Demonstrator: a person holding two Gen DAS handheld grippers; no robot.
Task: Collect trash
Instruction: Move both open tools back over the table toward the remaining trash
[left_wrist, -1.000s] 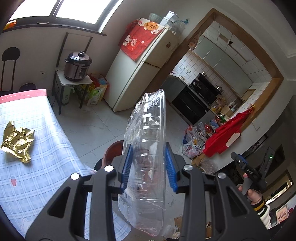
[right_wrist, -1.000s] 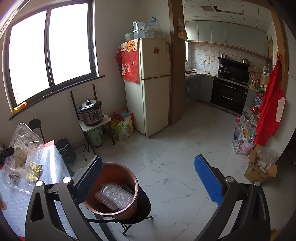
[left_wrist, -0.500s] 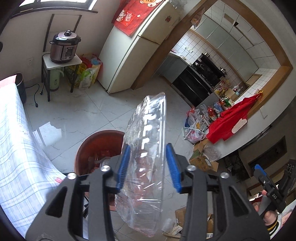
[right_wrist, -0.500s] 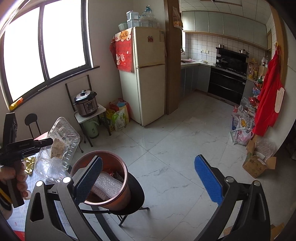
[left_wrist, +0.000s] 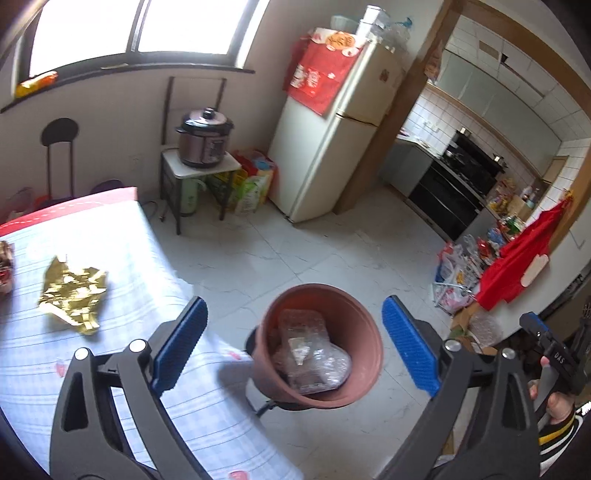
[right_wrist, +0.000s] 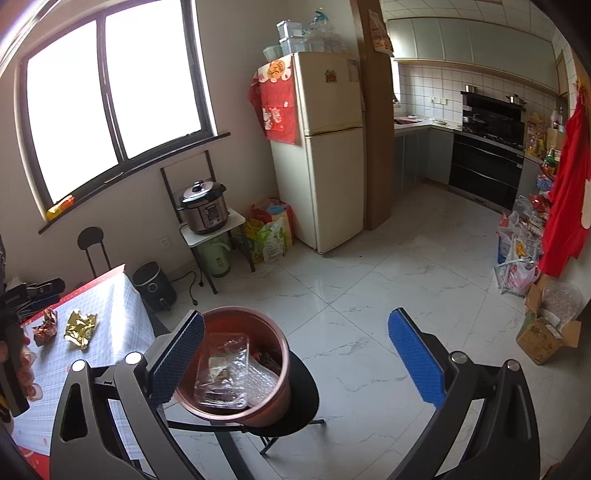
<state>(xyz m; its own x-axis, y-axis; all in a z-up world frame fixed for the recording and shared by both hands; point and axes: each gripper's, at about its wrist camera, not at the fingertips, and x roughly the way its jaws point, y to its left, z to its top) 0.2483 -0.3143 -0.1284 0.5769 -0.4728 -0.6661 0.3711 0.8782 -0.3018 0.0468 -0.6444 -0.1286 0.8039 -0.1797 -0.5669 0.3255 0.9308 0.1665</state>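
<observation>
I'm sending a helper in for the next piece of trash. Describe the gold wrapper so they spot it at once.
Start at the table with the pale checked cloth, beside the brown bucket. Two scraps lie near its far end; the gold wrapper is the flat, crinkled, shiny yellow foil closer to the bucket. Its neighbour, the red wrapper, is darker and bunched up.

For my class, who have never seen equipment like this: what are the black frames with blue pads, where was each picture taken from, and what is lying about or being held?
No robot here: a person holds hand-operated tongs in each hand, each with a fisheye camera looking along its two fingers. One picture is from the left tongs, the other from the right tongs. Both stand open and hold nothing. Below them a brown bucket on a black stool contains a clear plastic container. On the checked tablecloth lie a crumpled gold wrapper and, in the right view, a reddish wrapper.
</observation>
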